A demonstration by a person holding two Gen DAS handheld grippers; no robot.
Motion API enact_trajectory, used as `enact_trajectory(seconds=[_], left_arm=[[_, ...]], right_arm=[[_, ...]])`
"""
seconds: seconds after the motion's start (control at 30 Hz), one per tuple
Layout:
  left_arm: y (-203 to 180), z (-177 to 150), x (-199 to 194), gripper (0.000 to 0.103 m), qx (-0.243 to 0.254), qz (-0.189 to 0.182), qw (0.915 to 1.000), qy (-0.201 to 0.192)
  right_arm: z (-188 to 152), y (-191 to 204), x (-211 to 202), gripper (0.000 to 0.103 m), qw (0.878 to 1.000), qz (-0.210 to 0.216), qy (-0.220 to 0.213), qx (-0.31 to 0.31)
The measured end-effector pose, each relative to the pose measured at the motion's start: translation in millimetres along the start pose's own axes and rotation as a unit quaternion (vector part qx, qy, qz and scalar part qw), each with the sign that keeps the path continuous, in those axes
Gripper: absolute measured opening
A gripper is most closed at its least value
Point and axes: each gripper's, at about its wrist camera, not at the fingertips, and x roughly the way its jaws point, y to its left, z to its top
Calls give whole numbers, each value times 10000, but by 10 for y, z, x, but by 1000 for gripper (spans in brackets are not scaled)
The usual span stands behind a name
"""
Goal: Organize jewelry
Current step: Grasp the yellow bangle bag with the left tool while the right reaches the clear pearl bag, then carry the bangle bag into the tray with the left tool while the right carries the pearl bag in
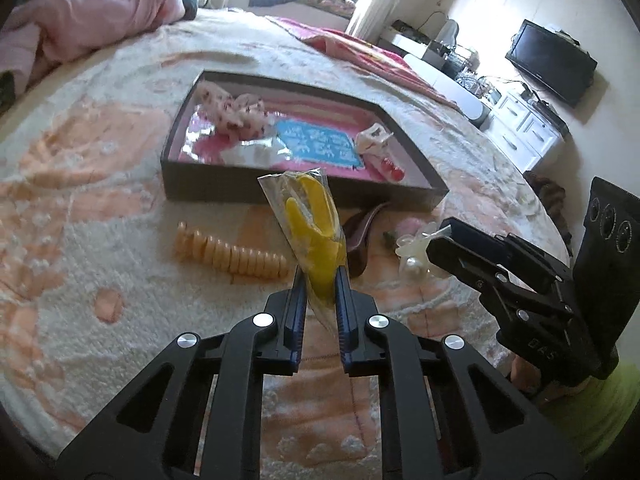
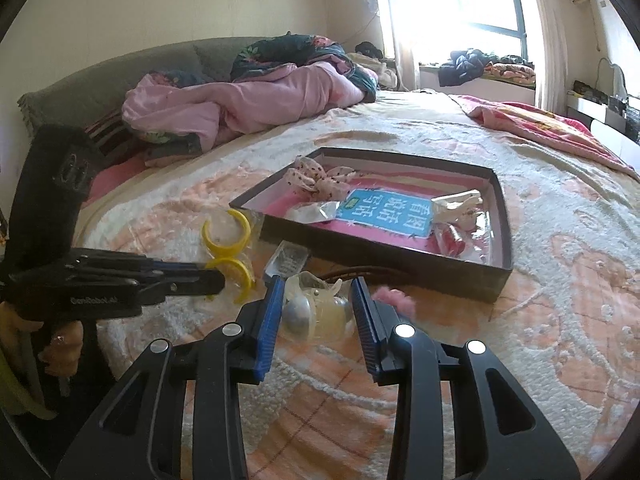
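Observation:
My left gripper (image 1: 319, 280) is shut on a yellow hair clip in a clear bag (image 1: 314, 224) and holds it above the bedspread, in front of the dark shallow box (image 1: 224, 190). From the right wrist view the clip (image 2: 228, 248) hangs at the left gripper's tip (image 2: 216, 280). My right gripper (image 2: 318, 292) is open, its jaws on either side of a clear pearly hair claw (image 2: 316, 312) lying on the bed; it also shows in the left wrist view (image 1: 416, 256). The box (image 2: 400, 256) holds a dotted scrunchie (image 2: 316, 178), a blue card (image 2: 386, 212) and wrapped pieces.
An orange spiral hair tie (image 1: 232, 256) lies left of the yellow clip. A brown band (image 1: 362, 236) and a pink fluffy item (image 2: 394, 300) lie by the box's near side. A pink quilt (image 2: 248, 100) is heaped at the bed's head.

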Motion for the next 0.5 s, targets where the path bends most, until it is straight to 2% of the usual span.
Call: enact_trajectory(seconds=[0.5], left_arm=[[-124, 341, 6, 8, 257, 66, 9991, -329]], right_arm=[[113, -224, -156, 33, 9990, -282, -248, 244]])
